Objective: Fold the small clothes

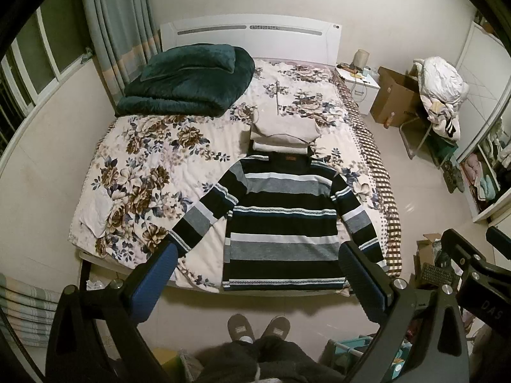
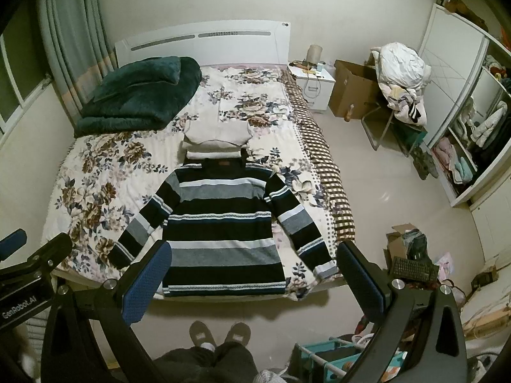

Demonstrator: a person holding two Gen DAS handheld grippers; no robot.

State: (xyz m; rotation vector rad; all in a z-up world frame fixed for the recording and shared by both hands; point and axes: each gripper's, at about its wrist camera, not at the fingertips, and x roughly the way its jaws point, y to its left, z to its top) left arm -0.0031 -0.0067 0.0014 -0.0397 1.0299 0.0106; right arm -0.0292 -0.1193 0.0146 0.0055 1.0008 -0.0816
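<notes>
A black, grey and white striped sweater [image 1: 281, 220] lies flat on the floral bed [image 1: 153, 166], sleeves spread, hem at the near edge. It also shows in the right wrist view [image 2: 223, 223]. Beyond its collar sits a stack of folded pale clothes [image 1: 284, 131], seen too in the right wrist view [image 2: 217, 137]. My left gripper [image 1: 255, 255] is open and empty, held high above the near bed edge. My right gripper [image 2: 252, 255] is open and empty at about the same height. Each gripper shows at the edge of the other's view.
A folded dark green blanket [image 1: 188, 79] lies at the bed's far left. A white nightstand [image 1: 361, 83], a cardboard box [image 1: 396, 95] and a chair piled with laundry [image 1: 440, 95] stand to the right. A keyboard [image 2: 415, 268] and clutter lie on the floor. My slippers [image 1: 258, 327] are below.
</notes>
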